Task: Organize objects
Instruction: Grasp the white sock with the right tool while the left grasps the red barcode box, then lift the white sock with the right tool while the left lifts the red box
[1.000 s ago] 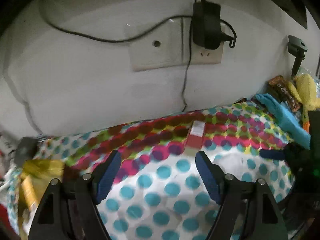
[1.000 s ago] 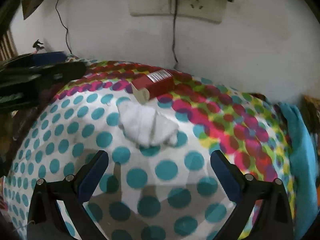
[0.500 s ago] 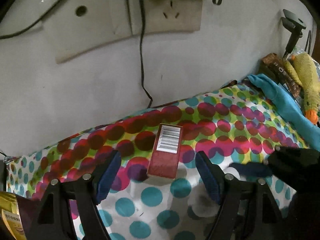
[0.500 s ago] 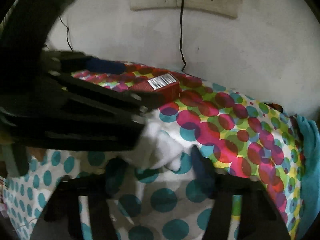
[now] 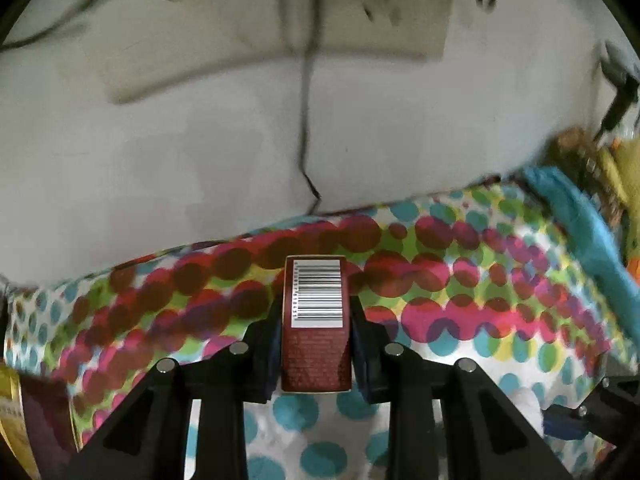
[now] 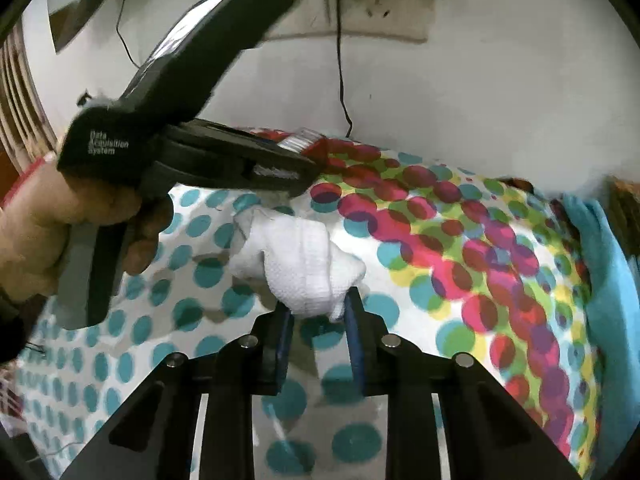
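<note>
Both tools clamped: left on the red box, right on the white cloth.

My left tool point(image 5: 316, 344) has just closed its jaws and the pads now press both long sides of the red box point(image 5: 315, 328), barcode label facing up, far end poking out past the fingertips toward the wall. The box sits on the spotted cover point(image 5: 460, 300); I cannot tell if it is lifted. My right tool point(image 6: 318, 320) has just closed too, pinching the near edge of the crumpled white cloth point(image 6: 304, 264), the rest of which bunches ahead of the fingertips on the same cover. Ahead and left of the right tool, a hand point(image 6: 60, 232) grips the left tool's handle. A blue cloth point(image 6: 612, 280) lies far right, a wall socket point(image 5: 360, 20) straight ahead above.
</note>
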Demonstrator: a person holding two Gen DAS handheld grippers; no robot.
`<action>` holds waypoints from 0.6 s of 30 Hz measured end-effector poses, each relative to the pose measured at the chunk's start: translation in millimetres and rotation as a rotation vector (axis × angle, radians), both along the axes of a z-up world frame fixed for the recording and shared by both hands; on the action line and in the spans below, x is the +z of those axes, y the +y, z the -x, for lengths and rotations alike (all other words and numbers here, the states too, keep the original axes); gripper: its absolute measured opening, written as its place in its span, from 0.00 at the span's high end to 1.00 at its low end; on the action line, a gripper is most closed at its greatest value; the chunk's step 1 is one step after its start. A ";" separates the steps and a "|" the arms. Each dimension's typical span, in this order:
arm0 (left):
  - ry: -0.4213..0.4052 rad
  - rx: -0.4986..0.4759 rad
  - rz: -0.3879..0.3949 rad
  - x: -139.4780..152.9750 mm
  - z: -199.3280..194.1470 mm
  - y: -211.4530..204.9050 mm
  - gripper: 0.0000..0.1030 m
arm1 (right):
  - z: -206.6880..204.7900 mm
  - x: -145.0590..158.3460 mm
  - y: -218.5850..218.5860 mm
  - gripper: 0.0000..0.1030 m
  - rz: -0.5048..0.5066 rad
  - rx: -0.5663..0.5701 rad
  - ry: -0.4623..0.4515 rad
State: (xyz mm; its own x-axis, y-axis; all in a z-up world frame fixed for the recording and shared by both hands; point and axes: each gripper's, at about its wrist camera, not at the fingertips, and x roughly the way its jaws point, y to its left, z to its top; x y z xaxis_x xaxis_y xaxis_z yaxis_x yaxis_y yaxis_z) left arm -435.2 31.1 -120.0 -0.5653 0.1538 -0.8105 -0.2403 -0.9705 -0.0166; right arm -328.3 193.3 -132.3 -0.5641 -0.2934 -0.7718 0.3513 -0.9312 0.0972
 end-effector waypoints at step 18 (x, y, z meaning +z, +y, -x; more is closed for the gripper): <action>0.174 0.211 0.024 42.0 -257.4 -67.4 0.72 | -133.9 18.1 -42.9 0.78 0.111 -0.069 0.073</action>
State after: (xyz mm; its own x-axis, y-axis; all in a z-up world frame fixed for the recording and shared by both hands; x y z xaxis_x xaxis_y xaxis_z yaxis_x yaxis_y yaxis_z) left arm -177.8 -36.3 -78.1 -0.7136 0.0001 -0.7006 -0.0303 -0.9991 0.0306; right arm -194.4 150.4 -114.2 -0.6391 -0.3333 -0.6931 0.2972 -0.9382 0.1772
